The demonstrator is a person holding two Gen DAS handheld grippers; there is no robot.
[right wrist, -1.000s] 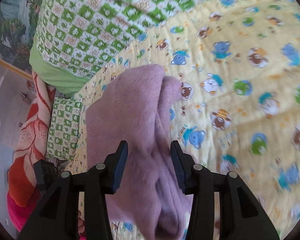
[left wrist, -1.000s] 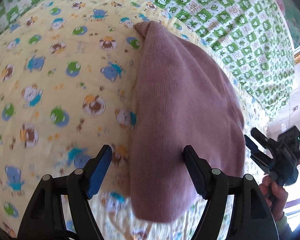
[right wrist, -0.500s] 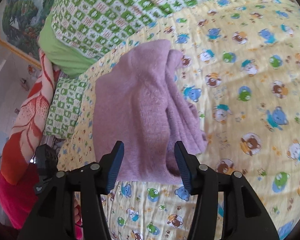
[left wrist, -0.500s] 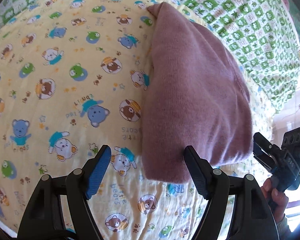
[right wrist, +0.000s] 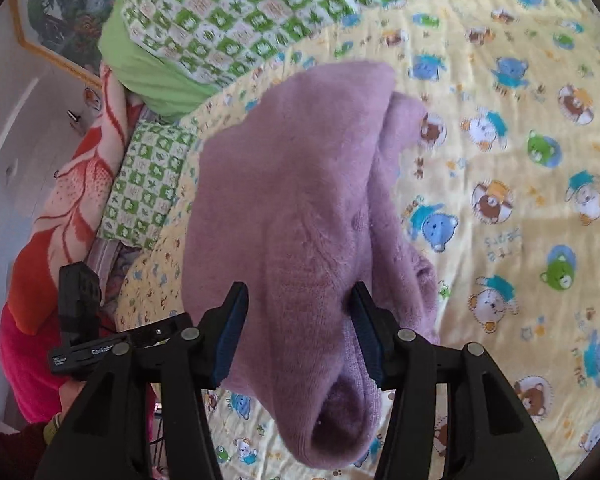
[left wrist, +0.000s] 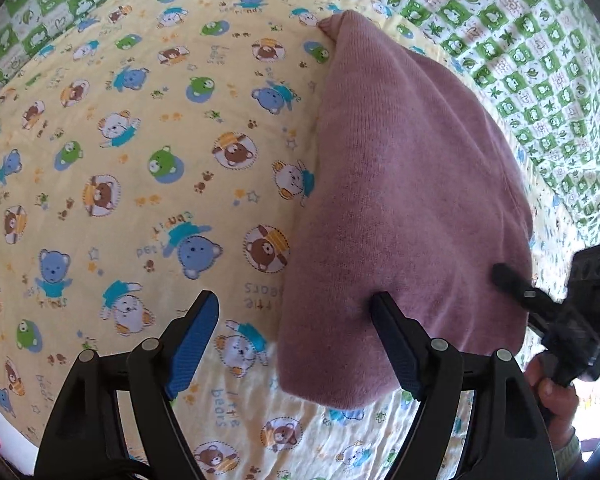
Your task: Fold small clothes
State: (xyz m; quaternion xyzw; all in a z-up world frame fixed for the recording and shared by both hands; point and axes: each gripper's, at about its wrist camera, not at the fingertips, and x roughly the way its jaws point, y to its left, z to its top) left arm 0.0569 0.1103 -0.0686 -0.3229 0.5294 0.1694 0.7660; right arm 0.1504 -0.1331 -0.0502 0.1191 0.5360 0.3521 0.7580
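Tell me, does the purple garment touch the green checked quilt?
Apart. In the right wrist view, a band of the yellow bear sheet shows between the purple garment and the green checked quilt.

The folded mauve knitted garment (left wrist: 411, 208) hides the yellow bear-print sheet (left wrist: 140, 160) beneath it, and its near end drops behind the right gripper (right wrist: 298, 320) in the right wrist view, so the contact of the pads there cannot be told. The green-and-white checked quilt (right wrist: 228, 12) is blurred along the top edge. The framed landscape painting (right wrist: 60, 12) is cut off at the corner. The hand (left wrist: 555, 404) is cut off low down.
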